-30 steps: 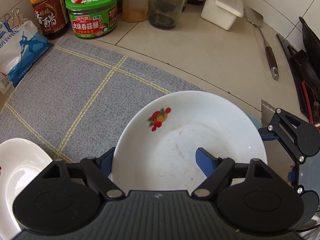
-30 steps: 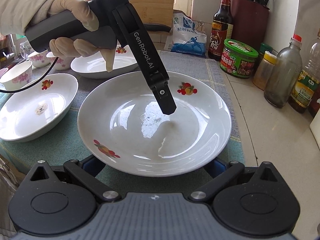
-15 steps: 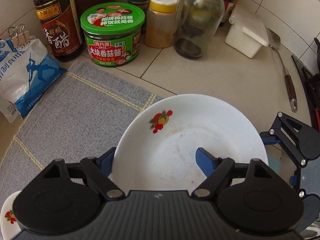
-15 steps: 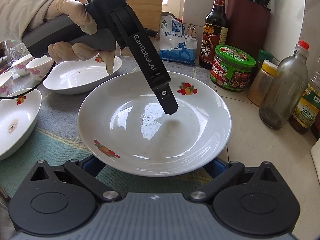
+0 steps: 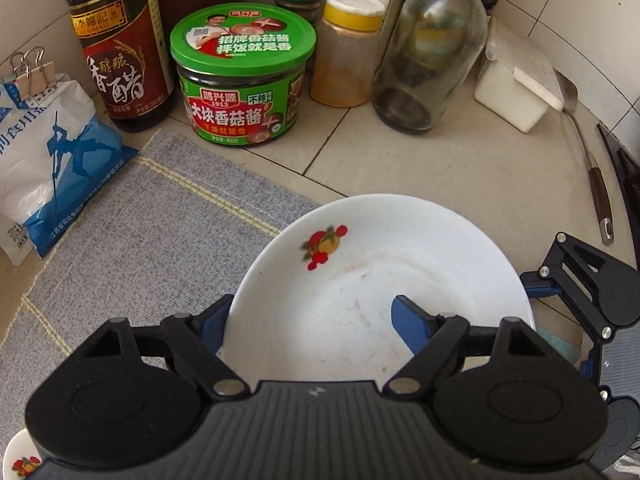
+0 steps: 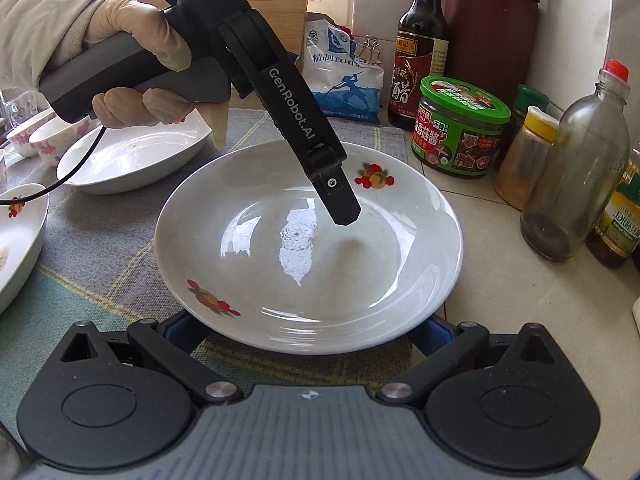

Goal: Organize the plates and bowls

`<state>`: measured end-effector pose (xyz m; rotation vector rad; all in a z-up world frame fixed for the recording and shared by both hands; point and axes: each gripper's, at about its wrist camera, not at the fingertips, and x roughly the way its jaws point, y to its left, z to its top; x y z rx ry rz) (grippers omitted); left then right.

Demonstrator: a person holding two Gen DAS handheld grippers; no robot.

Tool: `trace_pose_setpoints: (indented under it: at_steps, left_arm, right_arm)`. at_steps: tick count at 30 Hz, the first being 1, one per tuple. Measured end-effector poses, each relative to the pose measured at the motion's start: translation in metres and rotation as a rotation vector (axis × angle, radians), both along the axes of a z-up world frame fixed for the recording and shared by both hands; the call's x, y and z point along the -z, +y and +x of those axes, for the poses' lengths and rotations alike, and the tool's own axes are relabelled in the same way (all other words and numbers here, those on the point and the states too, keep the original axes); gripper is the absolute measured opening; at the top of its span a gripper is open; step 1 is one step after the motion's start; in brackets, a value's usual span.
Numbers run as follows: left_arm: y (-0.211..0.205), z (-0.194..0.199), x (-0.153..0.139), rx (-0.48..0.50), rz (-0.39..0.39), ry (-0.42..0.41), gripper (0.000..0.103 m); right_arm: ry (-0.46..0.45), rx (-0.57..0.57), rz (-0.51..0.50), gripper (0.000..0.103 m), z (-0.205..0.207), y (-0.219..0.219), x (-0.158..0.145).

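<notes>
A white deep plate (image 5: 360,292) with fruit prints is held above the counter; it also shows in the right wrist view (image 6: 308,240). My left gripper (image 5: 312,320) is shut on its rim, one finger inside the bowl, one outside. In the right wrist view one left finger (image 6: 336,196) reaches into the plate. My right gripper (image 6: 308,332) straddles the near rim, its blue fingers under the plate's edge on both sides, spread wide. Another white plate (image 6: 132,156) lies behind on the mat, and a third (image 6: 16,240) at the left edge.
A grey-green mat (image 5: 132,240) covers the counter. At the back stand a vinegar bottle (image 5: 120,40), a green-lidded jar (image 5: 240,80), a spice jar (image 5: 344,52), a glass bottle (image 5: 432,52), a salt bag (image 5: 52,168) and a white box (image 5: 516,92). A spatula (image 5: 592,172) lies right. Small floral bowls (image 6: 44,136) sit far left.
Both grippers and the plate have moved together toward the jars and bottles at the back of the counter. The other plates have slid out to the left of view.
</notes>
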<state>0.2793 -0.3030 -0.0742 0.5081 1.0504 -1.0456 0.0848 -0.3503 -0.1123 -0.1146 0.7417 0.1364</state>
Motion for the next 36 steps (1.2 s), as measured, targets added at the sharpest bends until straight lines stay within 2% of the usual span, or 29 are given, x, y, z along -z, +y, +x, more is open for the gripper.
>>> trace_pose_setpoints:
  at_steps: [9, 17, 27, 32, 36]
  left_arm:
    - [-0.002, -0.003, 0.001, 0.004, -0.009, -0.031, 0.085]
    - [0.023, -0.027, -0.028, -0.008, -0.07, -0.112, 0.09]
    - [0.089, -0.086, -0.071, -0.069, -0.172, -0.24, 0.093]
    - [0.129, -0.118, -0.077, -0.139, -0.193, -0.283, 0.094]
    - [0.162, -0.14, -0.075, -0.231, -0.179, -0.301, 0.094]
  right_arm:
    - [0.014, 0.021, -0.004, 0.103, 0.003, 0.001, -0.001]
    - [0.025, 0.067, 0.006, 0.103, -0.008, 0.004, -0.008]
    - [0.028, 0.081, -0.001, 0.103, -0.038, 0.03, -0.016]
    - [0.024, 0.043, -0.01, 0.103, -0.05, 0.056, -0.019]
    - [0.01, 0.014, -0.007, 0.103, -0.059, 0.072, -0.023]
